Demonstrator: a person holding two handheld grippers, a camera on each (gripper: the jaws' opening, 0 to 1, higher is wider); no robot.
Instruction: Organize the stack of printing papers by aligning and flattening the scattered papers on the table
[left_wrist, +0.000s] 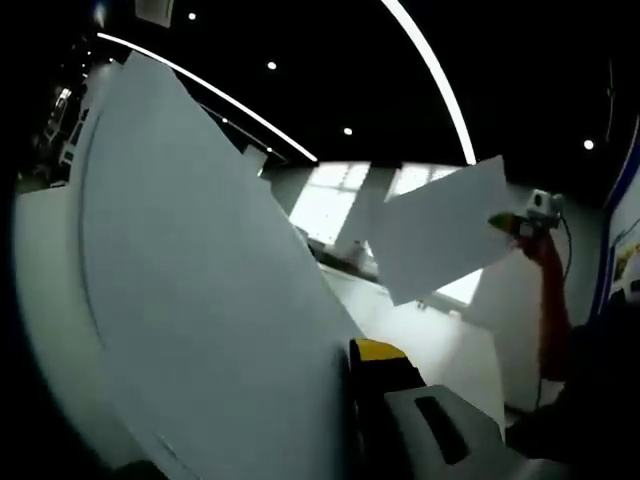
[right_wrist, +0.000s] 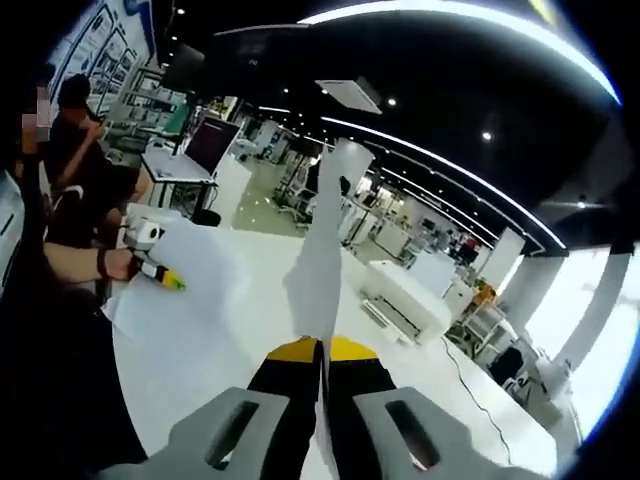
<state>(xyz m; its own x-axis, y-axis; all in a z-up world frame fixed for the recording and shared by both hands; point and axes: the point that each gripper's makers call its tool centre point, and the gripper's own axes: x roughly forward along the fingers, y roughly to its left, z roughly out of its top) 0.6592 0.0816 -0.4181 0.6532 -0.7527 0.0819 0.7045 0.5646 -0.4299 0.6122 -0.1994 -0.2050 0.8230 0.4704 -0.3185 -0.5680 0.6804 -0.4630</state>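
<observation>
Left gripper view: left gripper (left_wrist: 352, 420) fingers clamped on a big paper sheet (left_wrist: 200, 290) held up close, filling the left side. Far right, the right gripper (left_wrist: 515, 224) holds a second sheet (left_wrist: 445, 230) in the air.

Right gripper view: right gripper (right_wrist: 322, 385) fingers pressed together on that sheet, seen edge-on, above the white desk (right_wrist: 230, 350). Left gripper (right_wrist: 160, 272) at far left with its paper.

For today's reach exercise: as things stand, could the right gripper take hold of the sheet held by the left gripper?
Probably not. The right gripper is shut on its own sheet, held edge-on between its jaws. The left gripper holds another sheet well apart, off to the side.
</observation>
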